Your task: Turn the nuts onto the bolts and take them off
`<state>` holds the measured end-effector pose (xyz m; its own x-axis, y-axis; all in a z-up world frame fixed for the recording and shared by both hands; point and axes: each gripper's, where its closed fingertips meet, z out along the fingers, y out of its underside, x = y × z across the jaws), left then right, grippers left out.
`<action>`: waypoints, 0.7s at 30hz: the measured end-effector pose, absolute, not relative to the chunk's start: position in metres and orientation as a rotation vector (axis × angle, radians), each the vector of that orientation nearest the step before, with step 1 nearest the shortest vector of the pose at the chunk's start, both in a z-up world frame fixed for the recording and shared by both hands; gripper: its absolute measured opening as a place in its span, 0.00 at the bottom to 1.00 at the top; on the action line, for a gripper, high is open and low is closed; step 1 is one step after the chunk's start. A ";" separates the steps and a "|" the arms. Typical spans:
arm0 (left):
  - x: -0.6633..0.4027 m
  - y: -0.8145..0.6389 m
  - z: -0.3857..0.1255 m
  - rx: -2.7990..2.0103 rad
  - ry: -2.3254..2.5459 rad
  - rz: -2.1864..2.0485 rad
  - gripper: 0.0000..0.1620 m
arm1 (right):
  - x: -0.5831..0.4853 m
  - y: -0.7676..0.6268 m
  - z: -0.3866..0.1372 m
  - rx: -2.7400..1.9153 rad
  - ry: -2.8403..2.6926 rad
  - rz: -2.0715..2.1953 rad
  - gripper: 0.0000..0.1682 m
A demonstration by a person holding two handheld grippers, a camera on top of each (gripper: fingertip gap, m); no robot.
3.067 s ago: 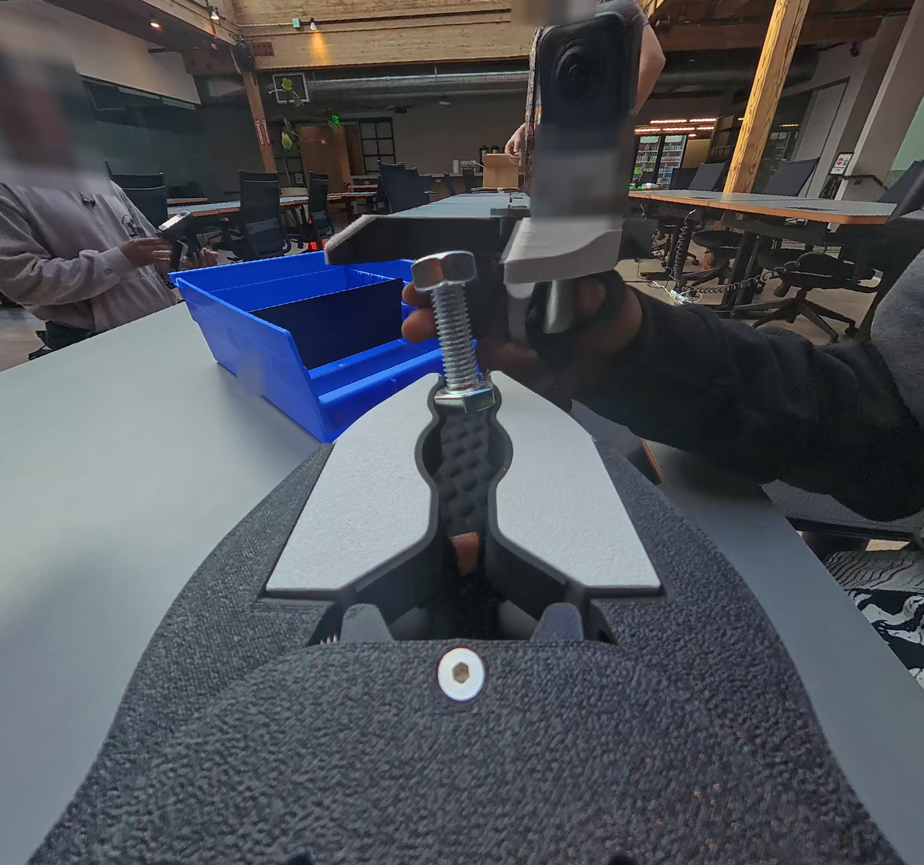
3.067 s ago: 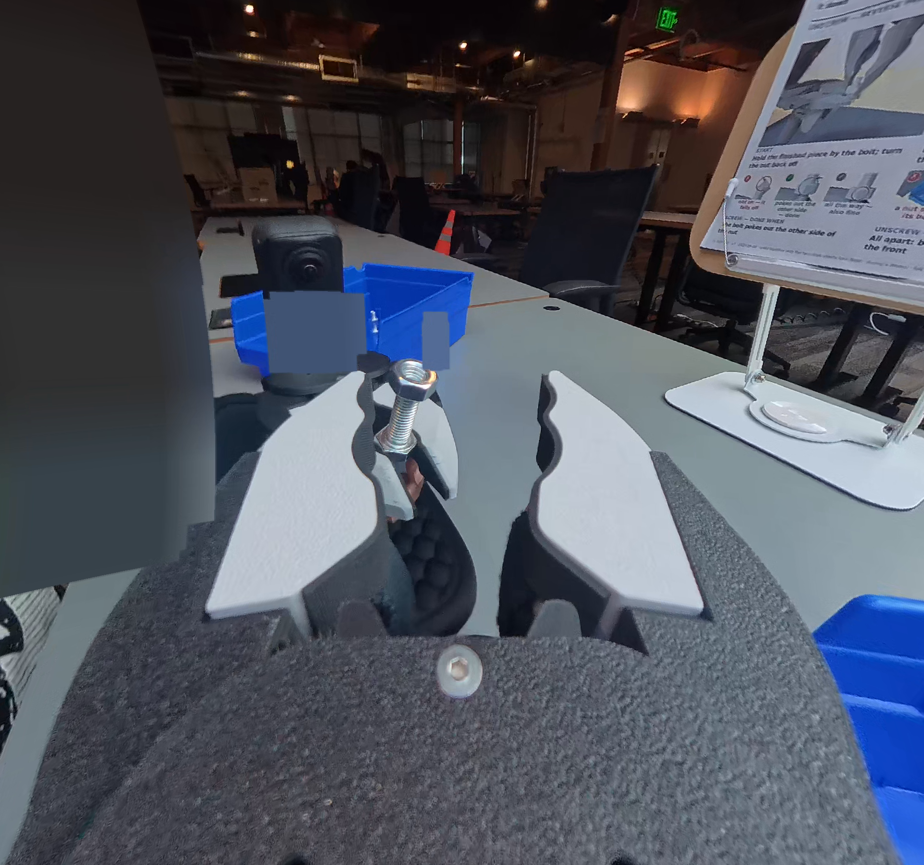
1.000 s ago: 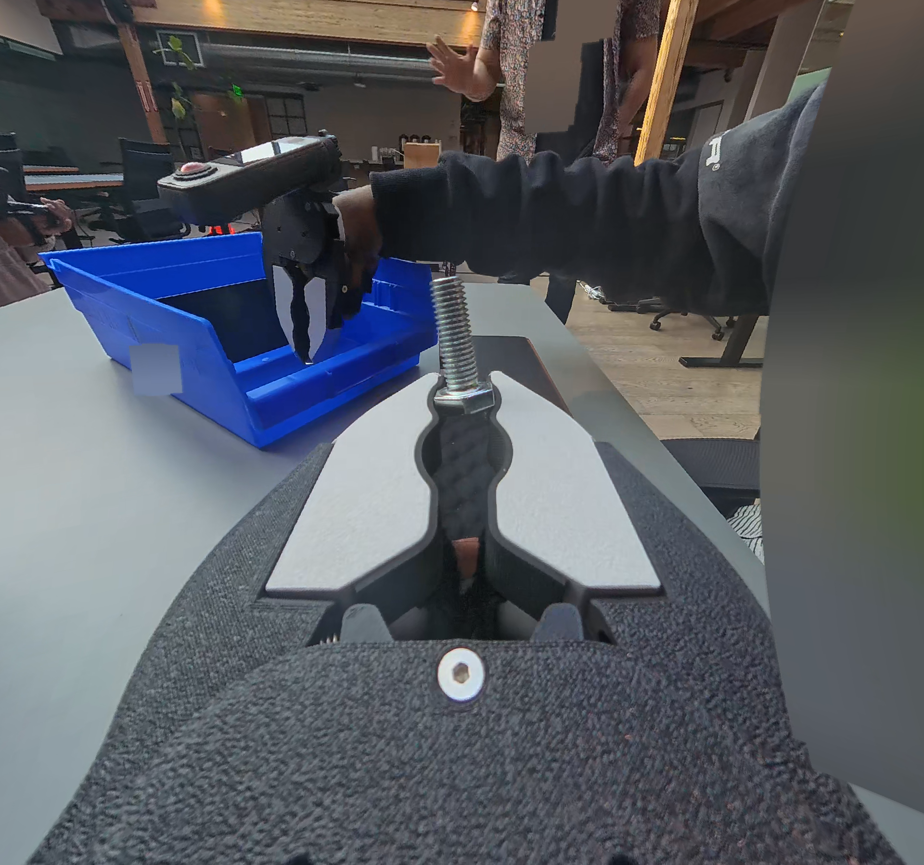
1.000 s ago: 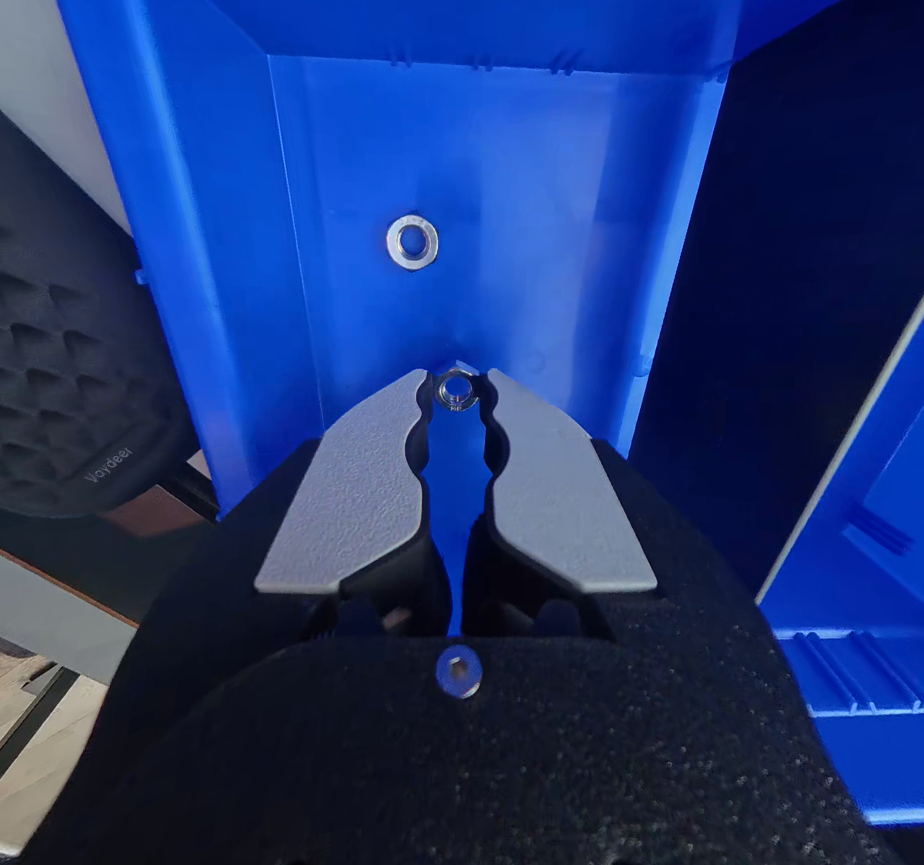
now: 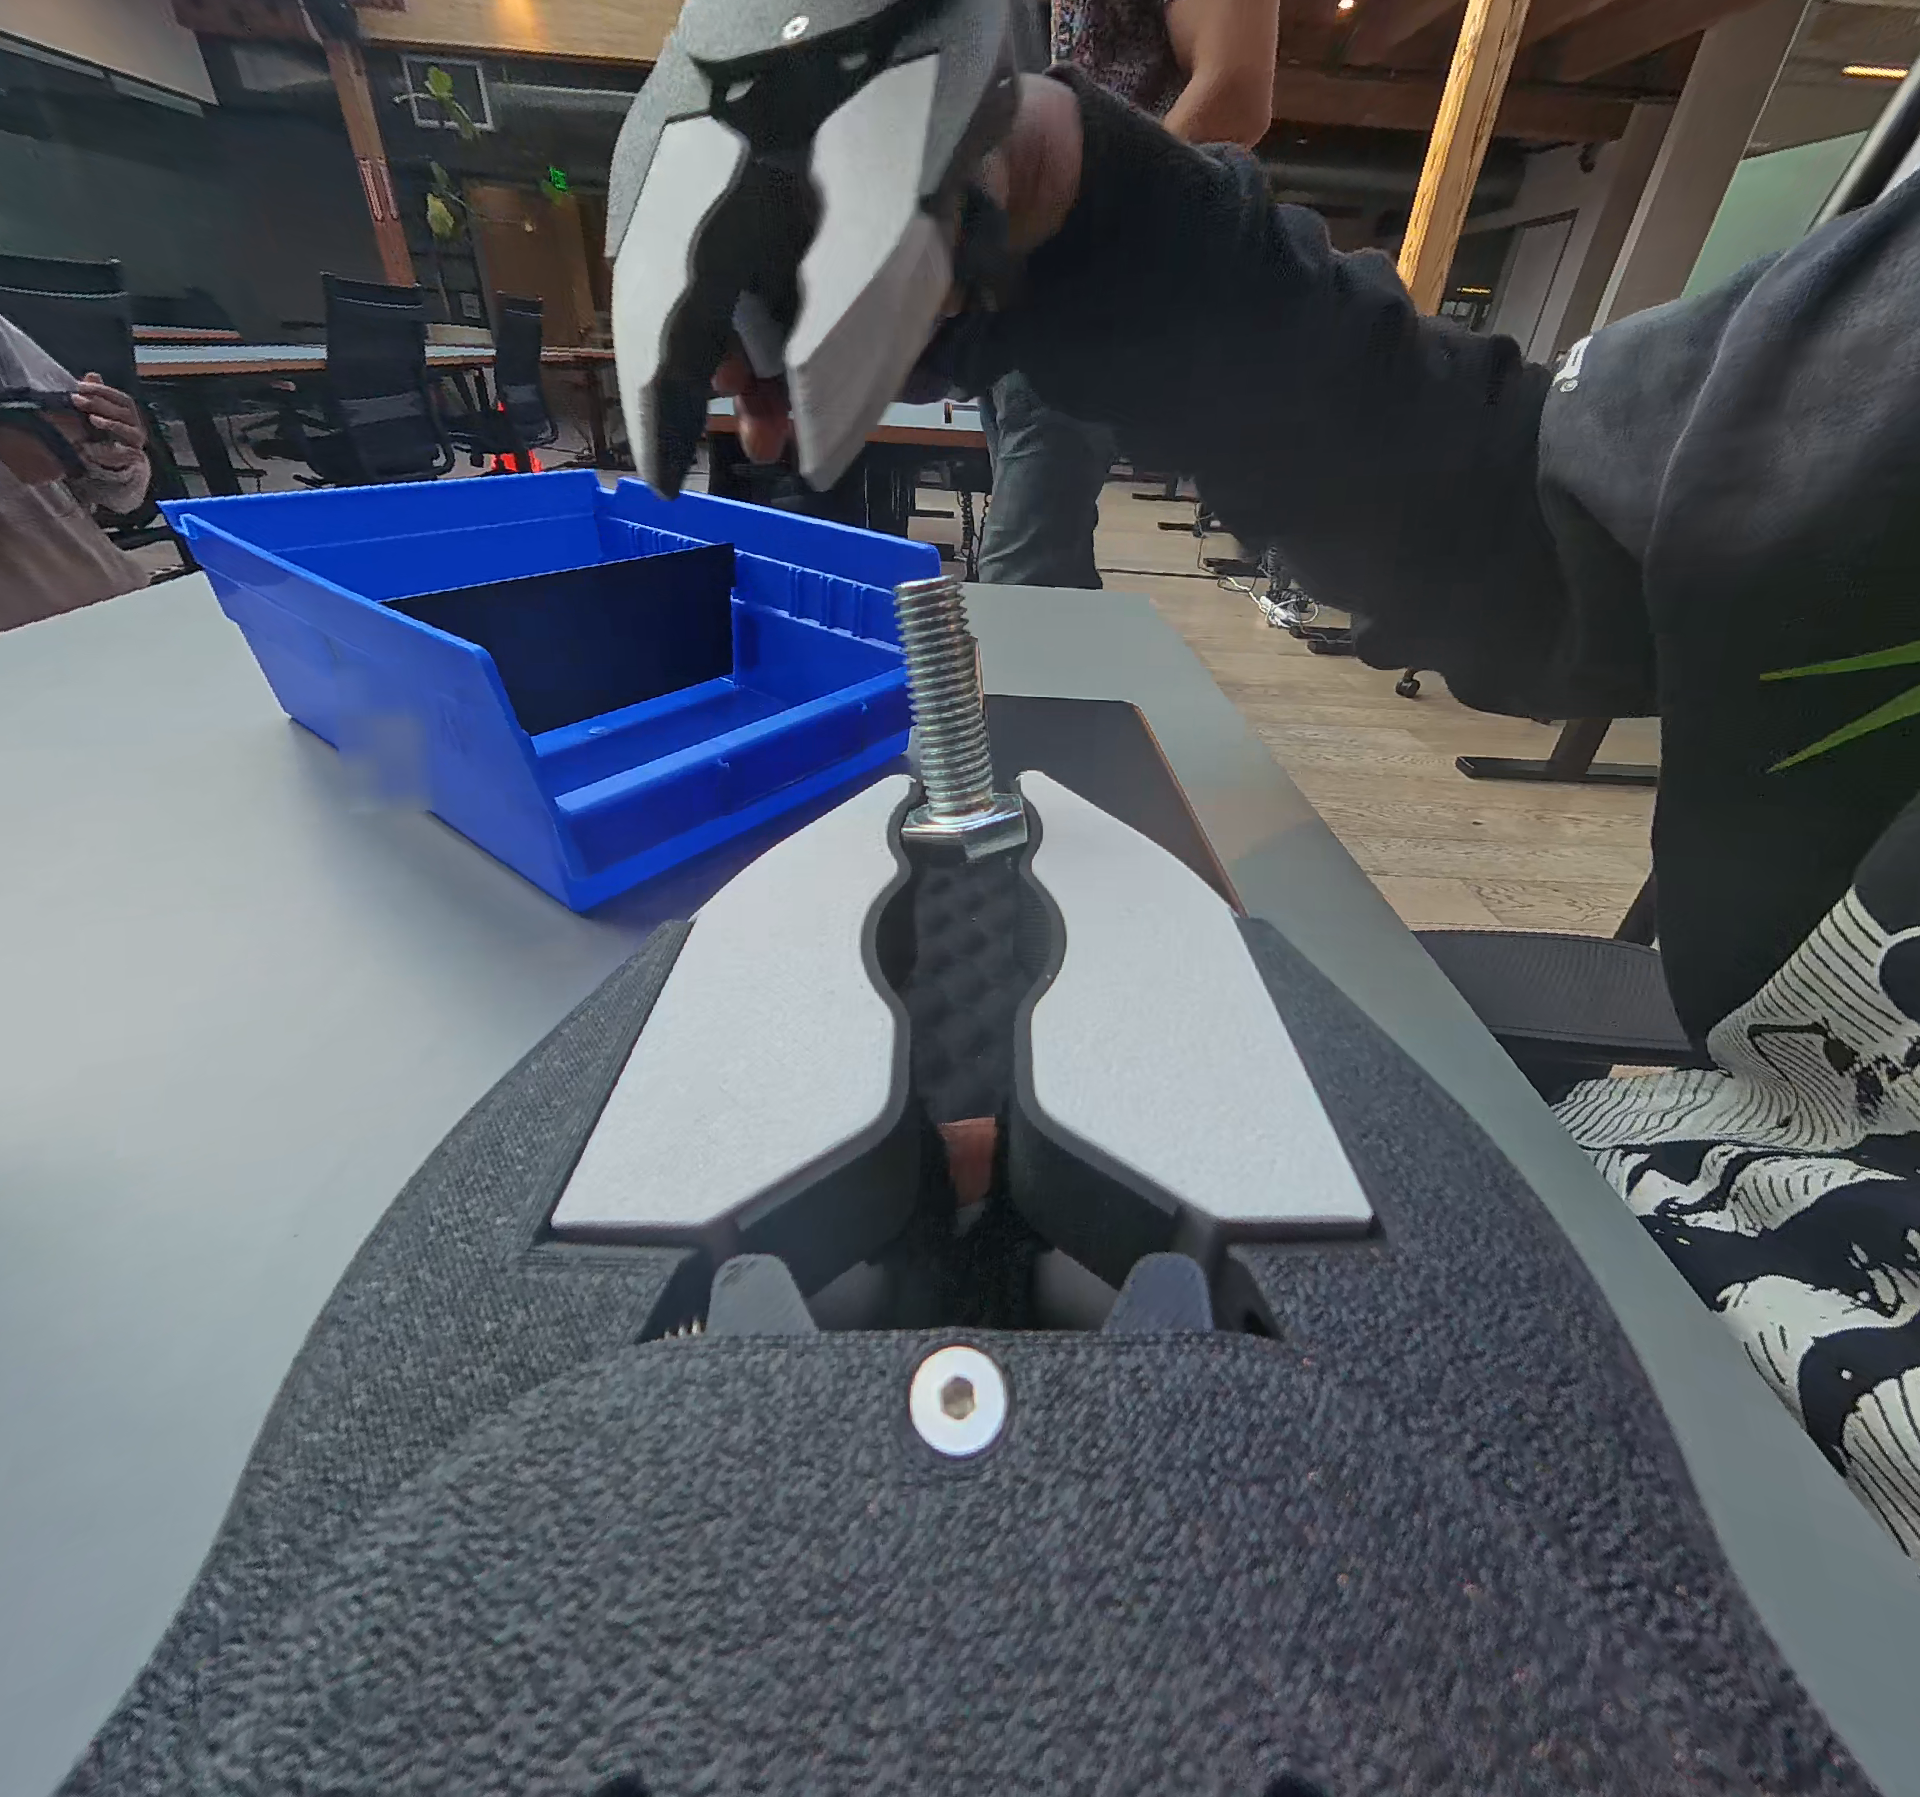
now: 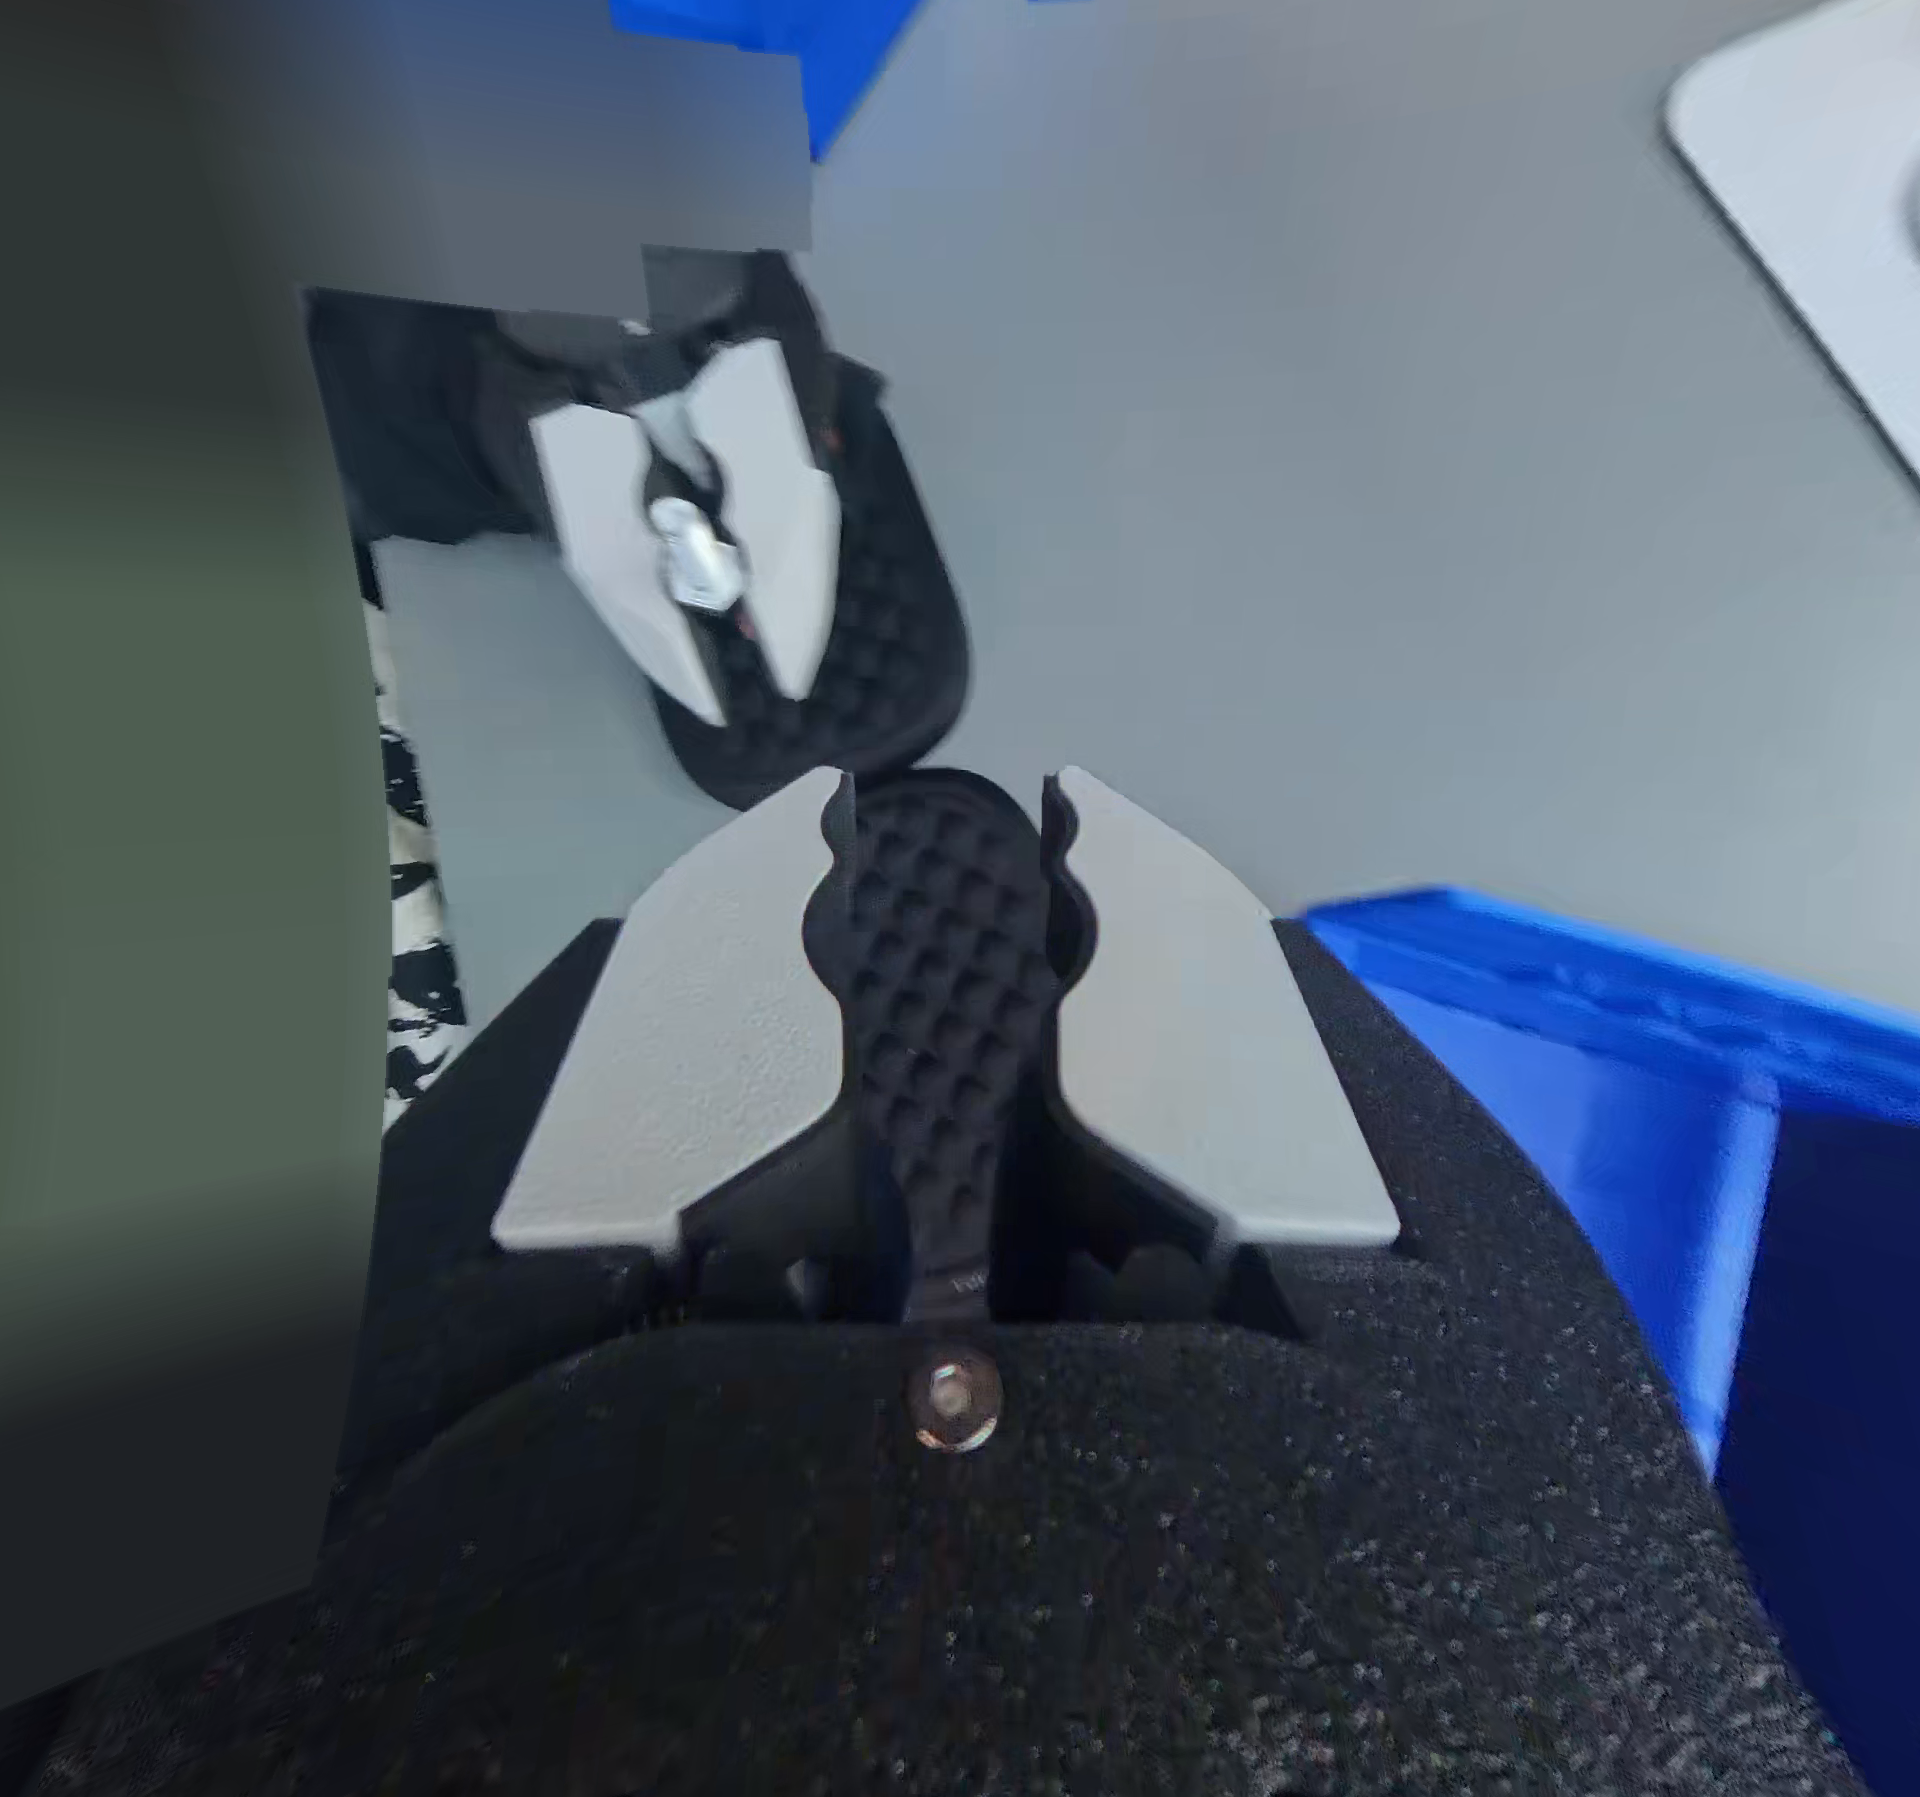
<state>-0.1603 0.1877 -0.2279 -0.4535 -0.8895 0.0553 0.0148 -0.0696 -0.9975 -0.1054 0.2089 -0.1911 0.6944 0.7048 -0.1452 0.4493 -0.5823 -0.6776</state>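
Left tool (image 5: pixel 961 812) clamps bolt (image 5: pixel 943 698) upright.

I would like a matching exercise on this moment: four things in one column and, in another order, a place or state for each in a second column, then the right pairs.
Things:
1. bolt
2. left gripper
3. right gripper
4. blue bin

Places or states:
A. open and empty, above the bolt
B. resting on the grey table
C. shut on the hex head
D. upright, threaded end up, no nut on it

Pairs: 1-D, 2-C, 3-A, 4-B
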 end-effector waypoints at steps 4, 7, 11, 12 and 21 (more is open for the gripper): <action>-0.160 0.187 -0.228 -0.976 1.494 -1.608 0.09 | -0.165 0.194 -0.196 -2.219 -1.068 0.653 0.19; -0.160 0.187 -0.229 -0.974 1.500 -1.602 0.09 | -0.181 0.199 -0.198 -2.206 -1.101 0.641 0.17; -0.159 0.186 -0.229 -0.975 1.504 -1.595 0.09 | -0.189 0.206 -0.198 -2.192 -1.111 0.624 0.08; -0.160 0.185 -0.230 -0.969 1.513 -1.594 0.09 | -0.188 0.208 -0.199 -2.188 -1.115 0.605 0.06; -0.152 0.187 -0.237 -1.024 1.532 -1.492 0.35 | -0.128 0.223 -0.185 -2.223 -0.988 0.406 0.05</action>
<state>-0.1520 0.1872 -0.2373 -0.3972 -0.9176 0.0168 -0.0409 -0.0006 -0.9992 -0.1282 0.2225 -0.1852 0.6660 0.7458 -0.0141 0.5400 -0.4951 -0.6806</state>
